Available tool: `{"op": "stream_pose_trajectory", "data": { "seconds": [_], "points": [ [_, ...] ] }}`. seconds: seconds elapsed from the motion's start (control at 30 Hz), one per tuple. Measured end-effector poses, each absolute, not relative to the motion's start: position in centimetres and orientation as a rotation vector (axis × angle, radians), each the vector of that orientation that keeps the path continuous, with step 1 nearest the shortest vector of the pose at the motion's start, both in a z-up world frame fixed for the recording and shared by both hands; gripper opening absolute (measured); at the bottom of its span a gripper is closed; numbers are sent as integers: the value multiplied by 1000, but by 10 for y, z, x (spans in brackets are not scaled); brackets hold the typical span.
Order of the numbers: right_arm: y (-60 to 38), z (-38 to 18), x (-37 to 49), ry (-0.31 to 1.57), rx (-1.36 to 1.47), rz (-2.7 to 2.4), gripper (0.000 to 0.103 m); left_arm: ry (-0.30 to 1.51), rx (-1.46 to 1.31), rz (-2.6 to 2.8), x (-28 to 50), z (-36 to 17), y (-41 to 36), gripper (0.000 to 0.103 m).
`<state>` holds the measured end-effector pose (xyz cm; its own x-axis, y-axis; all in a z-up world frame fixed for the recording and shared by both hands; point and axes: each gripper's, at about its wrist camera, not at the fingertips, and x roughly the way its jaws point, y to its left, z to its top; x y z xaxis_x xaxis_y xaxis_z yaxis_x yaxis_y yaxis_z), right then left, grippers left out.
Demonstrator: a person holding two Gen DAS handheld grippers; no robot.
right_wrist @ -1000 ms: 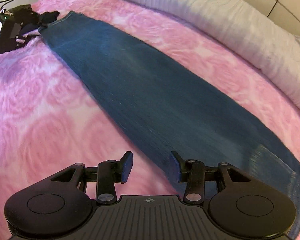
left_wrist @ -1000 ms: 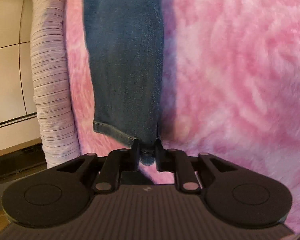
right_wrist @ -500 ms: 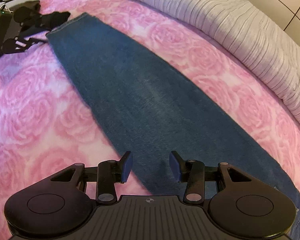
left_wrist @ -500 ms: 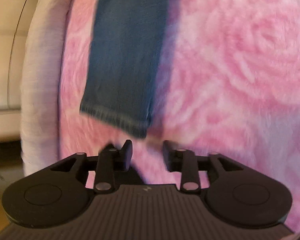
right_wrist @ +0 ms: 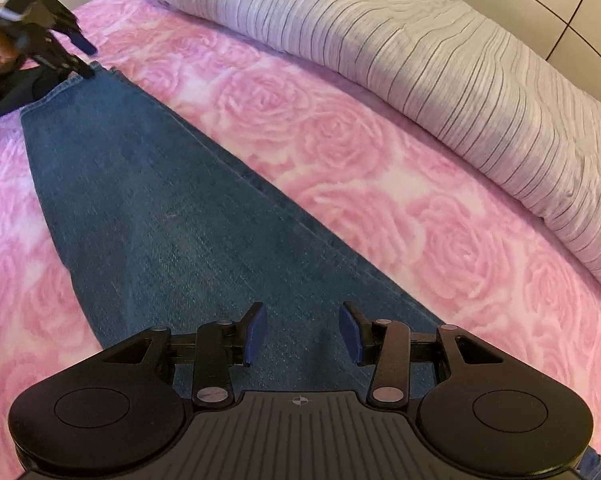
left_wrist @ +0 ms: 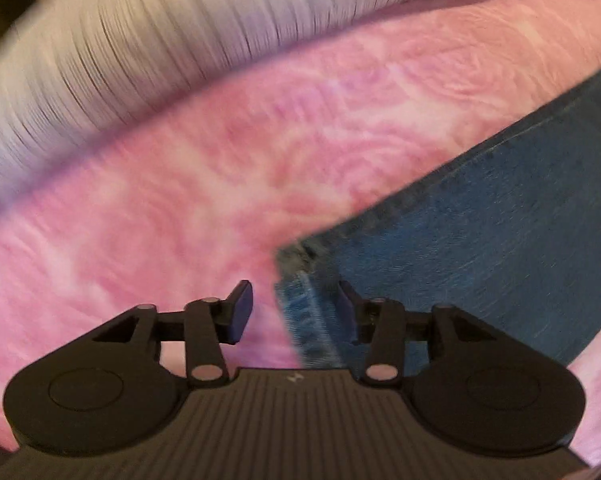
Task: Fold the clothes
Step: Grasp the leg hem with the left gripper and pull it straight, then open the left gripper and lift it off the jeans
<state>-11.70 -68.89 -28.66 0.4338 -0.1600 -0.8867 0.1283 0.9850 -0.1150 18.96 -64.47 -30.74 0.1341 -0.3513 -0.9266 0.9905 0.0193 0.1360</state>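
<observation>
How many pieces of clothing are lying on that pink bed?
1: a pair of blue jeans, laid flat and lengthwise on the pink blanket, its hem end by the left gripper. The waist end is out of view.

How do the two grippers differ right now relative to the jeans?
The left gripper sits at the hem corner of the jeans, jaws closing with the frayed hem between them but not pinched; the right gripper hangs open over the wide middle of the leg, nothing between its pads. Both point down at the jeans on the pink blanket.

Blue jeans [right_wrist: 172,216], seemingly rose-patterned pink blanket [right_wrist: 340,140]
</observation>
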Motion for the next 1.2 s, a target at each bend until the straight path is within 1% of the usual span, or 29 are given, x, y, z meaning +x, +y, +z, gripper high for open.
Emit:
{"op": "stream_pose_trajectory", "data": {
  "seconds": [0.03, 0.07, 0.1, 0.23, 0.3, 0.37, 0.43, 0.47, 0.5, 0.57, 0.6, 0.77, 0.87, 0.97, 1.07, 1.2],
  "points": [
    [-689, -288, -120, 1113, -25, -181, 44, 849, 1002, -1267, 189, -307, -642, 26],
    [-689, -291, -123, 1118, -16, -182, 44, 855, 997, -1272, 189, -307, -638, 19],
    [-688, -293, -127, 1126, -8, -182, 44, 860, 991, -1277, 189, -307, -635, 16],
    [-688, -304, -142, 1157, 1, -189, 44, 758, 905, -1291, 191, -292, -628, 15],
    [-689, -309, -148, 1169, 14, -202, 44, 764, 917, -1275, 189, -301, -631, 15],
    [-690, -314, -154, 1181, 36, -215, 44, 827, 938, -1243, 189, -316, -633, 17],
    [-690, -315, -161, 1186, 52, -229, 44, 847, 911, -1202, 191, -317, -633, 24],
    [-691, -315, -166, 1182, 64, -240, 44, 852, 903, -1184, 192, -316, -632, 32],
    [-693, -314, -171, 1174, 85, -257, 44, 837, 917, -1176, 191, -312, -629, 35],
    [-698, -310, -183, 1153, 141, -309, 44, 807, 944, -1161, 188, -305, -623, 36],
    [-703, -309, -191, 1138, 180, -350, 44, 788, 960, -1152, 186, -301, -620, 35],
    [-736, -306, -247, 1094, 361, -573, 44, 620, 1047, -1125, 155, -276, -601, 34],
    [-749, -290, -288, 1030, 392, -731, 44, 510, 1098, -1185, 111, -262, -600, 34],
    [-742, -268, -325, 947, 428, -859, 44, 387, 1167, -1366, 34, -253, -607, 38],
    [-720, -254, -355, 868, 521, -918, 44, 245, 1199, -1609, -69, -251, -625, 43],
    [-690, -259, -379, 857, 602, -924, 46, 18, 1224, -1880, -195, -264, -642, 49]
  ]
}}
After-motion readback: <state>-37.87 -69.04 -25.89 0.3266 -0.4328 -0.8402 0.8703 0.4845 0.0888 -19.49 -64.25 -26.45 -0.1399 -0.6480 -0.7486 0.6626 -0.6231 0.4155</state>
